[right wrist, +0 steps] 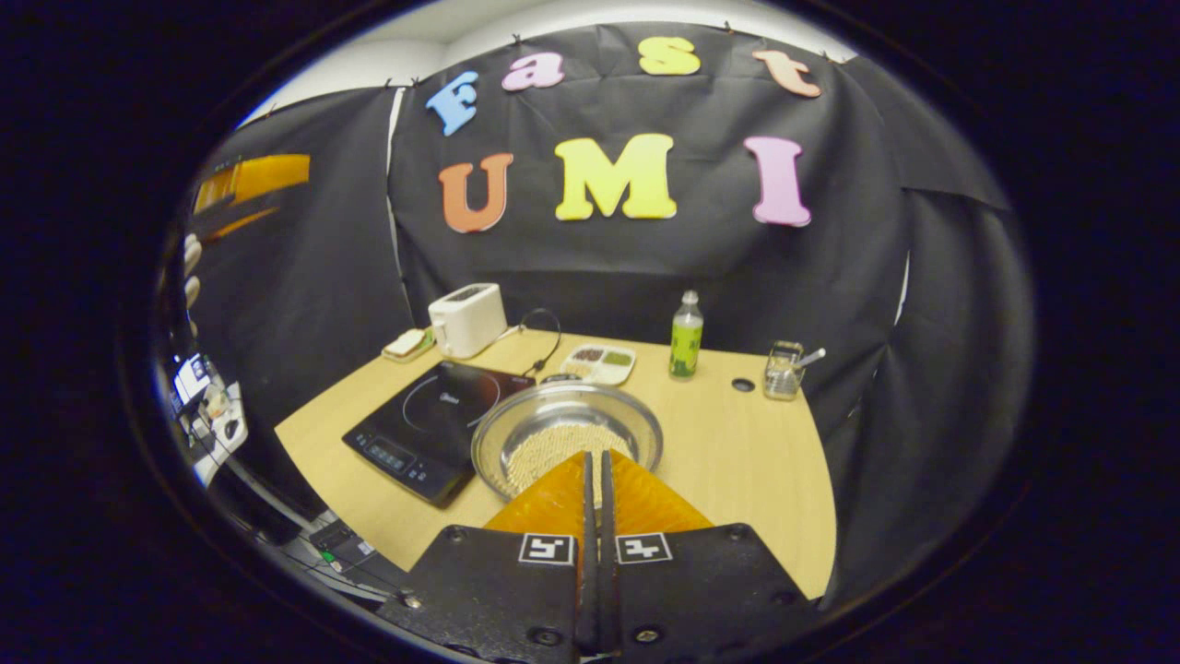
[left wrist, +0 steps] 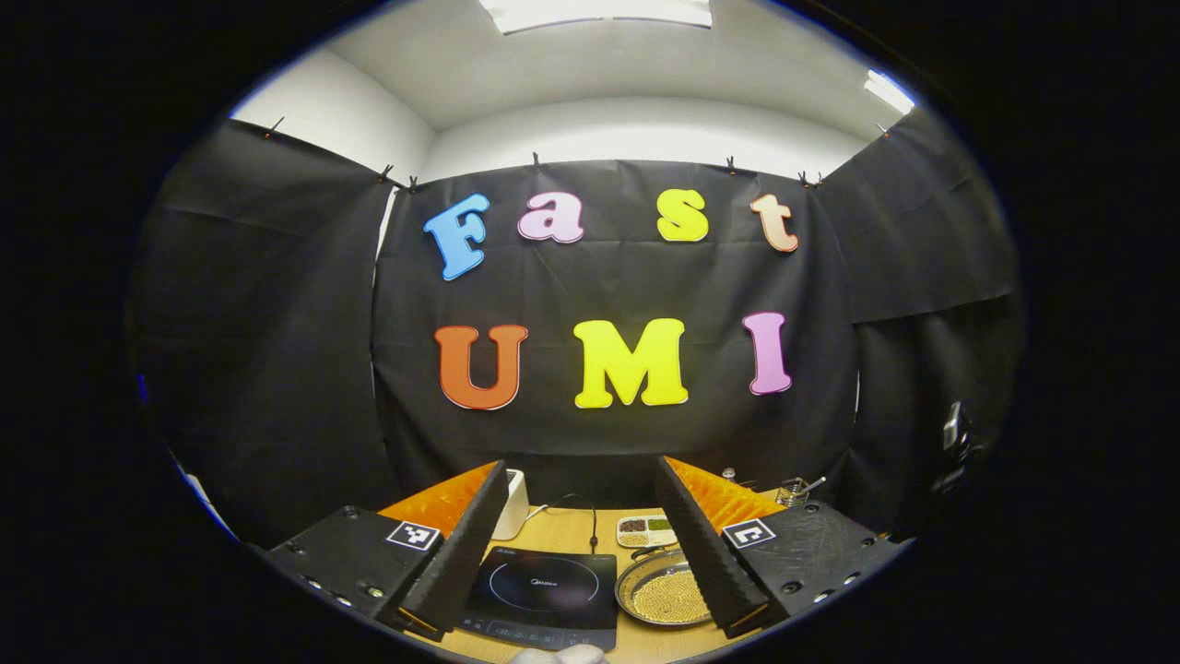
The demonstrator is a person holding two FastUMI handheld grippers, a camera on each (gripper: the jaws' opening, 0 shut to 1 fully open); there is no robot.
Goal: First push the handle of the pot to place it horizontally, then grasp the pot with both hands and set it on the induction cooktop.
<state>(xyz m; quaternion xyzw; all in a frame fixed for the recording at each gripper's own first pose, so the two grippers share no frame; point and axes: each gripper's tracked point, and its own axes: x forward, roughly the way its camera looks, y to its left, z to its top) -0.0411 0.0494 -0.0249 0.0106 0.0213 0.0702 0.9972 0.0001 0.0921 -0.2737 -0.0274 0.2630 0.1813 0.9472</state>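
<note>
1. One pot (right wrist: 566, 441), a shallow metal pan with pale grains in it, sits on the wooden table (right wrist: 728, 461) just right of the single black induction cooktop (right wrist: 429, 426), their edges nearly touching; its handle cannot be made out.
2. The right gripper (right wrist: 595, 475) hangs above the table's near edge with its two fingers pressed together, holding nothing, tips just short of the pot's near rim.
3. The left gripper (left wrist: 583, 544) is held high, its fingers spread wide and empty, framing the cooktop (left wrist: 544, 595) and the pot (left wrist: 666, 590) below.
4. Along the far edge: one white toaster (right wrist: 468, 318), one divided dish (right wrist: 599, 362), one green bottle (right wrist: 686, 337), one glass jar (right wrist: 784, 369).
5. Bare tabletop lies right of the pot.
</note>
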